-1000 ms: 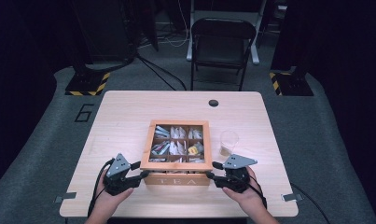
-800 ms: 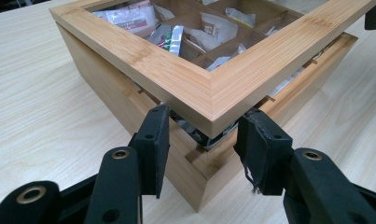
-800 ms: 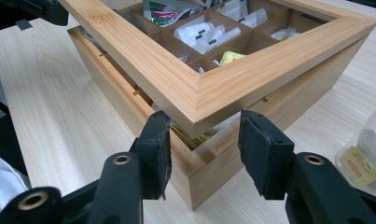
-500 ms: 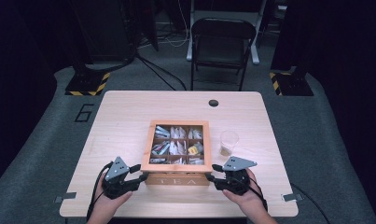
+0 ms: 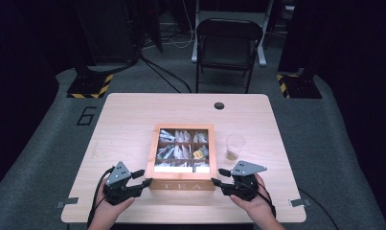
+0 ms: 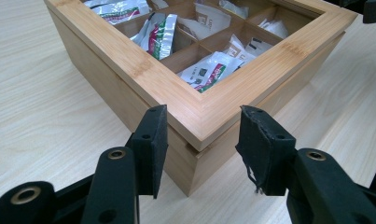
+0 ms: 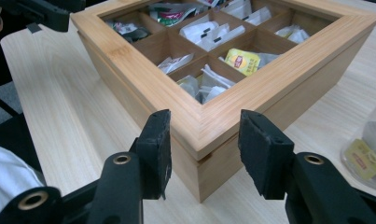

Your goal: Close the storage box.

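A wooden tea box (image 5: 183,184) with a window lid stands at the table's near middle, with tea bags showing in its compartments. My left gripper (image 5: 145,177) straddles the near left corner of the lid (image 6: 199,112), and its pads (image 6: 153,144) touch both sides of that corner. At the near right corner of the lid (image 7: 209,116), my right gripper (image 5: 218,177) sits the same way, pads (image 7: 262,154) against the lid's edges. The lid lies down on the box.
A clear plastic cup (image 5: 234,146) holding a tea bag stands just right of the box, close to my right gripper. The table (image 5: 128,115) has a round cable hole (image 5: 219,105) at its far side. Beyond the far edge stands a folding chair (image 5: 226,43).
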### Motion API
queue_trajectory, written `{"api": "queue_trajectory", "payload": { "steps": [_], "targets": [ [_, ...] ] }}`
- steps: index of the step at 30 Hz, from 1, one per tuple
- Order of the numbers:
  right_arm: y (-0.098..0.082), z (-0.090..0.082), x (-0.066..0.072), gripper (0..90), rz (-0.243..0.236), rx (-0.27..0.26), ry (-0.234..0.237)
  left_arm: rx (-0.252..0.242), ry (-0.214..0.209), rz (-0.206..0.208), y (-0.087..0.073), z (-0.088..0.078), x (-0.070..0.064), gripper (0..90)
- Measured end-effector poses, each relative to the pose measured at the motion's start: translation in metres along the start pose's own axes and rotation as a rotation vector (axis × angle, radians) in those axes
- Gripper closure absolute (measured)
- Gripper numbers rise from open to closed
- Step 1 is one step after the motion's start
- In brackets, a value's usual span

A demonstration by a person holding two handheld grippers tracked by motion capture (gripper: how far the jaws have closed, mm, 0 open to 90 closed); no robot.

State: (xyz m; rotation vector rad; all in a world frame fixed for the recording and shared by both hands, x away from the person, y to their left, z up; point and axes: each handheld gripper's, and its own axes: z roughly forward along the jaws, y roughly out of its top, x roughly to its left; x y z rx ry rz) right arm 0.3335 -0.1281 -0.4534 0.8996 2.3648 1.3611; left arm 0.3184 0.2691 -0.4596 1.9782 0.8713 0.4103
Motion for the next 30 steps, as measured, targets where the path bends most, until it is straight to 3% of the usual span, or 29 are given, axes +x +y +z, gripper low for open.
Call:
{"api": "queue_trajectory", "payload": {
  "steps": [11, 18, 30],
  "targets": [
    [-0.003, -0.007, -0.014, 50.0, 0.037, -0.013, -0.045, -0.026, 0.031, -0.044, -0.002, -0.005, 0.013, 49.1],
    [-0.006, -0.008, -0.022, 49.4, 0.049, -0.014, -0.060, -0.034, 0.022, -0.053, -0.003, -0.009, 0.017, 47.0],
    [-0.009, -0.010, -0.019, 47.1, 0.063, -0.017, -0.054, -0.031, 0.005, -0.063, -0.009, -0.012, 0.018, 47.0]
  ]
}}
